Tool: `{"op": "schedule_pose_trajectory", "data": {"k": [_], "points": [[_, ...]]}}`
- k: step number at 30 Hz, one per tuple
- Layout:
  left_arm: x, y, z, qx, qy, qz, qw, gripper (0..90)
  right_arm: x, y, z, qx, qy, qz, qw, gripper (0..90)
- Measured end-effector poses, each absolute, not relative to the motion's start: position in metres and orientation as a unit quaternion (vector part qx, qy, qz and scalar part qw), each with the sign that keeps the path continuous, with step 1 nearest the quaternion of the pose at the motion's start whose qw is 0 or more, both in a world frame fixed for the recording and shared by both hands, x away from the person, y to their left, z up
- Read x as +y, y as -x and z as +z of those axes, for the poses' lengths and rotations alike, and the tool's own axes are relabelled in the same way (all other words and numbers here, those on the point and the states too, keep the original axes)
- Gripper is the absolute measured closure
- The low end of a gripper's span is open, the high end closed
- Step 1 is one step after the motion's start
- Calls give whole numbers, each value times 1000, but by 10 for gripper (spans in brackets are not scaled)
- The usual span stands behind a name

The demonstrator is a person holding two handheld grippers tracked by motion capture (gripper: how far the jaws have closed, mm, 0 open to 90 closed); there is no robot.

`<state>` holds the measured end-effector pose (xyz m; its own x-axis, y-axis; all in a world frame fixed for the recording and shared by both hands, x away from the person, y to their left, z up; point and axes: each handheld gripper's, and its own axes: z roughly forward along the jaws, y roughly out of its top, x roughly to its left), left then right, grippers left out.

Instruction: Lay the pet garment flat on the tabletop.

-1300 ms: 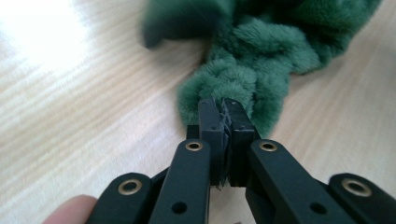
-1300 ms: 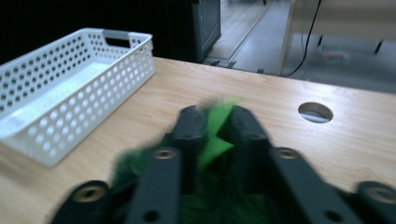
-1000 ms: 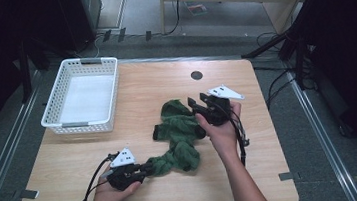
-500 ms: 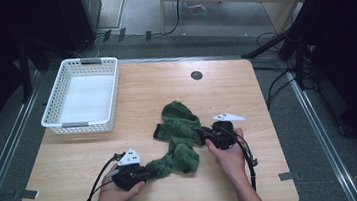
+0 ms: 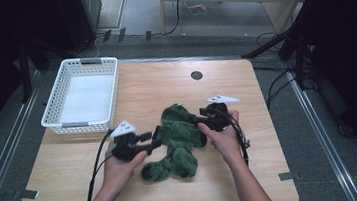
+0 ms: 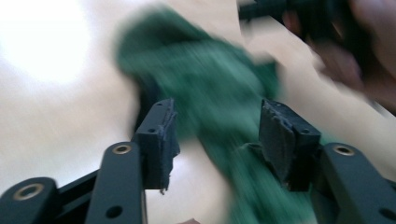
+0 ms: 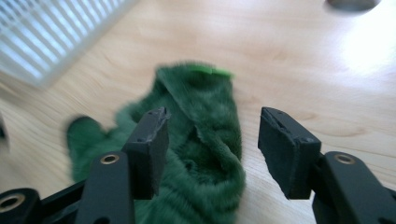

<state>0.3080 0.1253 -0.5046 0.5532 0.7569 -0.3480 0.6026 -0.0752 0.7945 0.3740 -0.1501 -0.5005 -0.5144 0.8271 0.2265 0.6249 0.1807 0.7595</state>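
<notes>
A: Green fleece garment lay crumpled at table centre, near the white basket. Left gripper and right gripper both gaped, empty.

B: Judged best: pinch opposite edges, then spread it flat.

One green cloth — one white basket — two tongs: left, right.
</notes>
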Motion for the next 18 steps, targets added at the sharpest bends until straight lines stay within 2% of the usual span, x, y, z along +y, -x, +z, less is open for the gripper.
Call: {"op": "schedule_pose_trajectory", "data": {"k": [4,7,9,13,18], "points": [[100,-352,-508,513,-722,115,450,422,-137,-388,-522,783,-483,364,145,461],[91,-369,-518,520,-739,136,406,404,-147,-395,-527,759,-521,349,176,536],[90,-374,-524,524,-742,136,395,400,-160,-399,-528,732,-556,343,193,538],[91,-380,-532,520,-747,139,391,416,-177,-397,-523,717,-549,399,162,493],[93,-391,-538,527,-745,146,382,451,-172,-393,-520,714,-518,456,119,485]]}}
